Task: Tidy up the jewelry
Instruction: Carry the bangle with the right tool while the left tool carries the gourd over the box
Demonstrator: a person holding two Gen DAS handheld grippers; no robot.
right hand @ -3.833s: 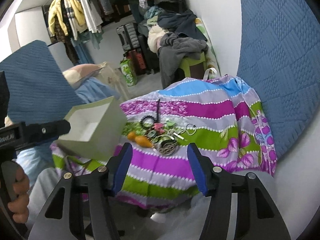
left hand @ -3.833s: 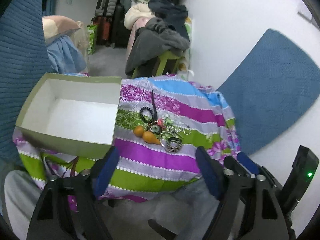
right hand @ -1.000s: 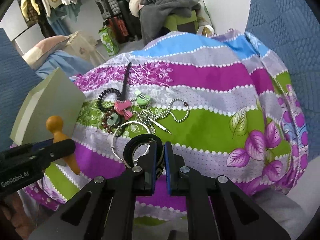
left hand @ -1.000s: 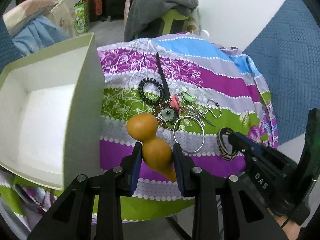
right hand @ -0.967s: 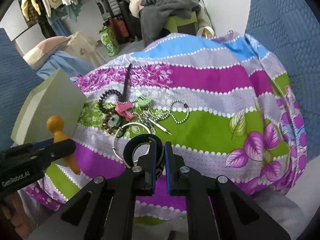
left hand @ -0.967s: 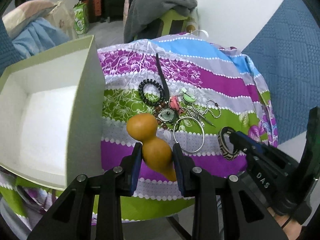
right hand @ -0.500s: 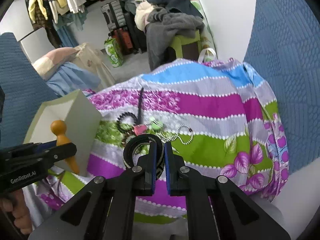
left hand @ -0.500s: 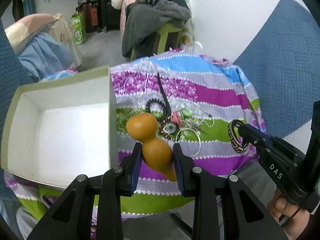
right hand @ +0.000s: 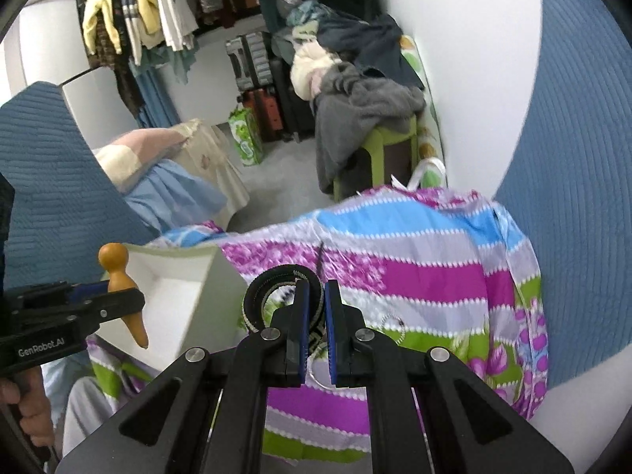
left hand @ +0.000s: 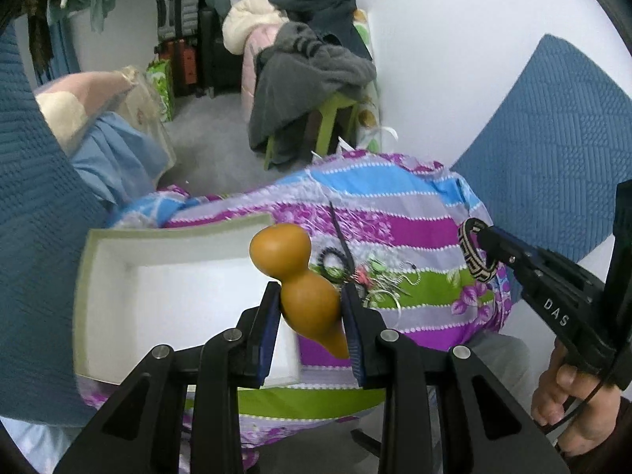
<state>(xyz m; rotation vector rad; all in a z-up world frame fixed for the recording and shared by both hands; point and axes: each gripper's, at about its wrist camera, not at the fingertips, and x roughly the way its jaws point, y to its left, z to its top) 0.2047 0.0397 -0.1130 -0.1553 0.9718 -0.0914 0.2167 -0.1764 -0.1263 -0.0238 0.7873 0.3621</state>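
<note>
Left gripper [left hand: 310, 308]: clenched on the smooth orange-brown gourd-shaped pendant [left hand: 300, 272], pads bearing on the lower bulb, rounded top forward, pointed tip toward the handle.
Gourd position: held in the air above the near right corner of the pale green open cardboard box with white interior [left hand: 118, 237].
Gourd handling: judged rigid, light and glossy; the curved bulb is likely to pivot or slip between flat pads. The narrow waist or the widest part of the bulb gives the surest hold.
Right gripper [right hand: 315, 312]: closed on the black-and-cream woven patterned bangle [right hand: 272, 288], pinching one side of the band; the rest of the ring projects to the left.
Bangle position: held in the air above the near edge of the striped floral cloth-covered table [right hand: 426, 272], just right of the box.
Bangle handling: judged stiff and light; a pinch across the band holds, but the ring may swing.
Remaining pile: black beaded bracelet [left hand: 331, 262], thin silver ring bangle [left hand: 381, 302] and small mixed charms at the table's centre; thin, low items, judged harder to pinch.
Box contents: none visible.
</note>
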